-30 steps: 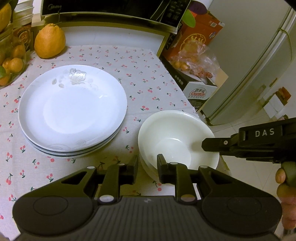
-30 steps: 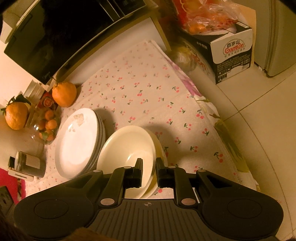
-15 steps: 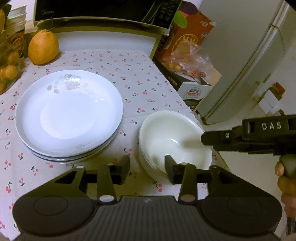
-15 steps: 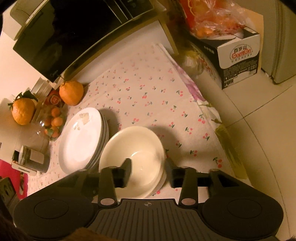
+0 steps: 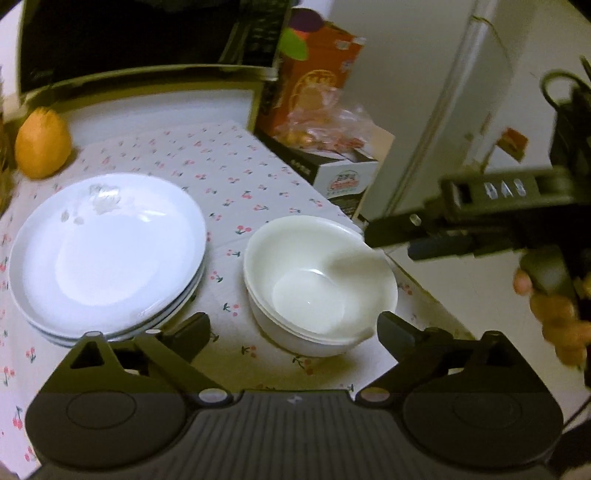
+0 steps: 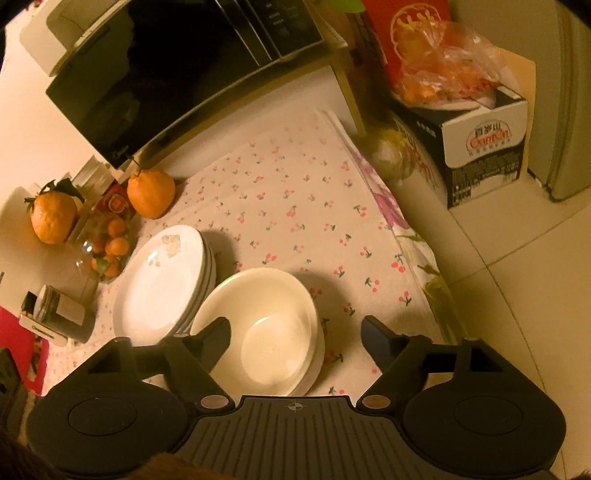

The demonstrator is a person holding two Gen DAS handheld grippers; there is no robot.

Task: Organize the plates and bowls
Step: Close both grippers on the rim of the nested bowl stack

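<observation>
Two wrist views, shared bowls (image 5: 319, 280)

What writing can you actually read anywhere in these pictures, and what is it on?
"Ganten": black-and-white carton on the floor.
"DAS", blurred: side of the right hand-held gripper.
Logo on the microwave: too blurred to read.
Gold emblem on the red box: unreadable.
Chinese characters above "Ganten": too small.
</observation>
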